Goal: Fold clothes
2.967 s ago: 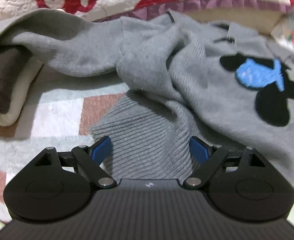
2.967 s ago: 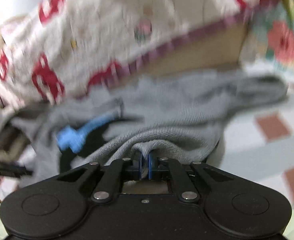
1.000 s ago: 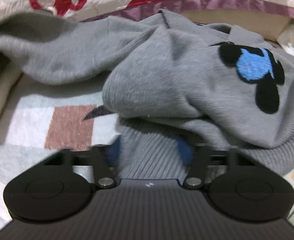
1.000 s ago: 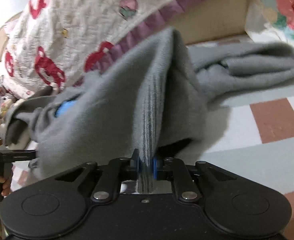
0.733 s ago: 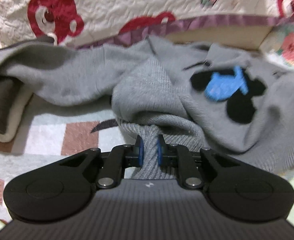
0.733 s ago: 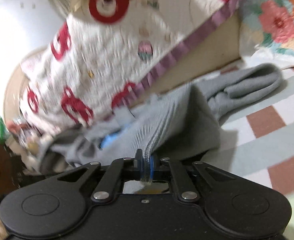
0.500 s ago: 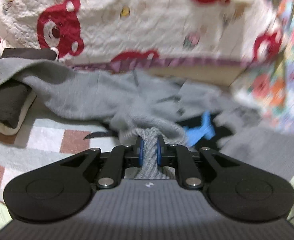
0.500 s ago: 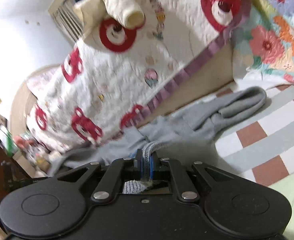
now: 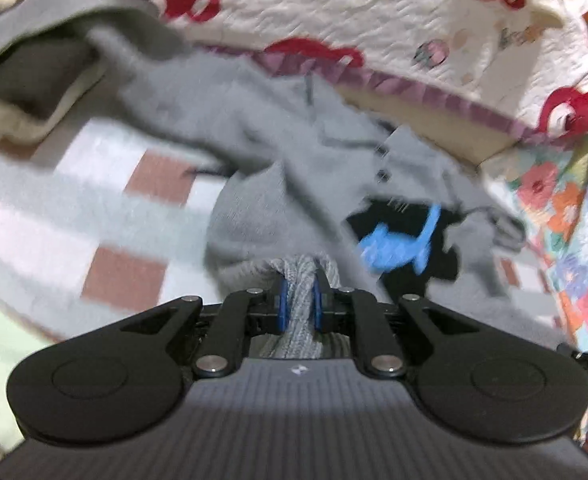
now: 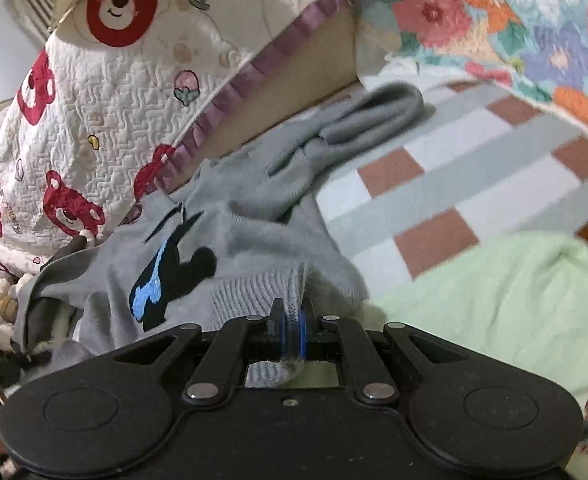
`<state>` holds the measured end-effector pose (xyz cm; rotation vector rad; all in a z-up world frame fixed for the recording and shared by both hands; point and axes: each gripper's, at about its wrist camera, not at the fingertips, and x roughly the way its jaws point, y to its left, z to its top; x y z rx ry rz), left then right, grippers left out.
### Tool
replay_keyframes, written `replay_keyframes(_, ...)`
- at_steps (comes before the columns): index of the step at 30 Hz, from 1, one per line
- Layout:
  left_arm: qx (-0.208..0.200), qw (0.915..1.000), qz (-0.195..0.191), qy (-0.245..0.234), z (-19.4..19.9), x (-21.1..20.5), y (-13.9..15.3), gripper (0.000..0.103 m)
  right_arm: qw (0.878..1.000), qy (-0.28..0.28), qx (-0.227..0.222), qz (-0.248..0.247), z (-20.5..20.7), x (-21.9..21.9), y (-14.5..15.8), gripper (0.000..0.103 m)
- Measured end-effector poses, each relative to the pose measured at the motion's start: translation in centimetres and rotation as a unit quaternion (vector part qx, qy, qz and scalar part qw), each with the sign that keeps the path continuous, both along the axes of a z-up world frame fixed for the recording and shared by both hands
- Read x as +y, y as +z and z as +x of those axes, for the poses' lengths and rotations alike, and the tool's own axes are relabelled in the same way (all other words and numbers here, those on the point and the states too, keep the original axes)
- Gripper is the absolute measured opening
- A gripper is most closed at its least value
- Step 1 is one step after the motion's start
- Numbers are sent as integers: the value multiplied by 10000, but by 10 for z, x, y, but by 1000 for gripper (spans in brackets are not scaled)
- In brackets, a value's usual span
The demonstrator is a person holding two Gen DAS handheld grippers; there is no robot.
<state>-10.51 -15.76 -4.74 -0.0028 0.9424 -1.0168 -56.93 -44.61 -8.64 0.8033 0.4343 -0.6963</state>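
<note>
**Sweater gripped at the hem by both tongs, fold not formed**

Sweater (image 10: 254, 236) in grey knit lies crumpled on the checked blanket (image 10: 474, 168) of the bed, with its black and blue patch (image 10: 174, 272) facing up. The left tongs (image 9: 298, 304) are clamped on a bunch of the ribbed hem, and the right tongs (image 10: 290, 332) are clamped on another part of the same ribbed edge. 1 sleeve (image 10: 374, 116) lies doubled toward the quilt with red bears (image 10: 134, 92); the other end of the garment hangs over a pile of darker cloth (image 9: 34, 76).

I judge the task is somewhere in the middle: the body is bunched, not flat, and no clean fold shows. What remains seems to be spreading it, then folding sleeves and body. The left view is blurred.
</note>
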Motion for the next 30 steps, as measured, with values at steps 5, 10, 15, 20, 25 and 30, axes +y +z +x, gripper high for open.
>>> replay_keyframes(5,-40,10000,-12,31,29,-51,5,14,9993,123,141,-317,12,-19,5,9)
replay_keyframes(10,-15,9969,650,453,48,-84,-38,34,9984,303,434,-217,42,-47,-6,9)
replay_keyframes(15,-171,9975,417,549,40,-58,-42,69,9980,264,571,-85,60,-62,-18,15)
replay_keyframes(20,-148,9983,76,561,38,-24,-33,77,9993,109,343,140,55,-68,-24,37)
replay_keyframes(25,-191,9997,132,-45,12,-15,-30,80,9997,113,-58,206,43,-60,-21,45)
replay_keyframes(30,-432,9958,386,-714,-19,-13,-34,85,9988,406,-288,-8,31,-40,-15,47)
